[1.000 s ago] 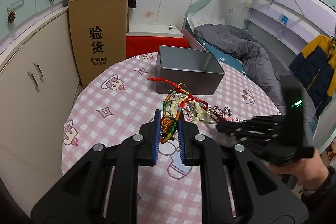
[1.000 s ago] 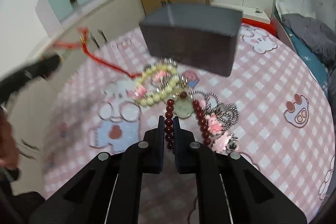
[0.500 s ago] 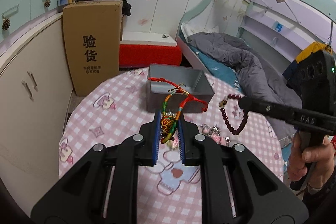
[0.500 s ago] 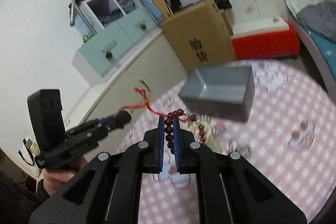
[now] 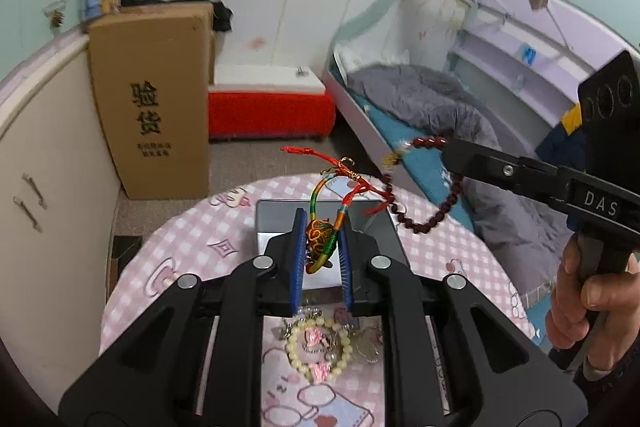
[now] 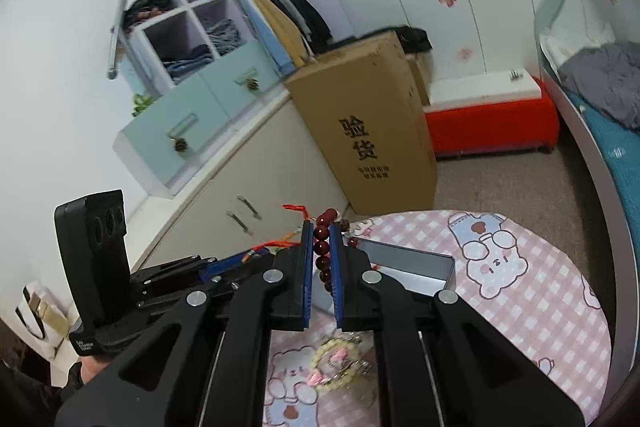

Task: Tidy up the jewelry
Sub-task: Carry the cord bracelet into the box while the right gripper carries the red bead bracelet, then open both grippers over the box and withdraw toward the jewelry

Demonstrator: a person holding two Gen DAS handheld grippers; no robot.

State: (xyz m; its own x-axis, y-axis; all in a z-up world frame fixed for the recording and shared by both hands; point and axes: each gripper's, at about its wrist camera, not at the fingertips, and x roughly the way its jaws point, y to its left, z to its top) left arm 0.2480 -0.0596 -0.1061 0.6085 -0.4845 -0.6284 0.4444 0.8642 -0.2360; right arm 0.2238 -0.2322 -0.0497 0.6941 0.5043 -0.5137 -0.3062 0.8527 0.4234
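My left gripper (image 5: 322,227) is shut on a red, green and orange woven cord bracelet (image 5: 320,239) and holds it above the open grey metal box (image 5: 384,227). My right gripper (image 6: 322,239) is shut on a dark red bead bracelet (image 6: 321,247), also above the box (image 6: 412,263). In the left wrist view the right gripper (image 5: 450,151) comes in from the right with the beads (image 5: 424,223) hanging from it. A pile of loose jewelry with a cream bead bracelet (image 5: 320,347) lies on the pink checked table (image 5: 192,239), nearer than the box.
The round table (image 6: 540,267) stands beside a cream cabinet (image 6: 256,187). A tall cardboard box (image 5: 152,119) leans behind it. A red bench (image 5: 272,115) and a bed with a grey blanket (image 5: 432,107) lie beyond.
Both grippers have lifted their bracelets off the jewelry pile and carried them forward over the grey box. The pile now lies under and behind the fingers.
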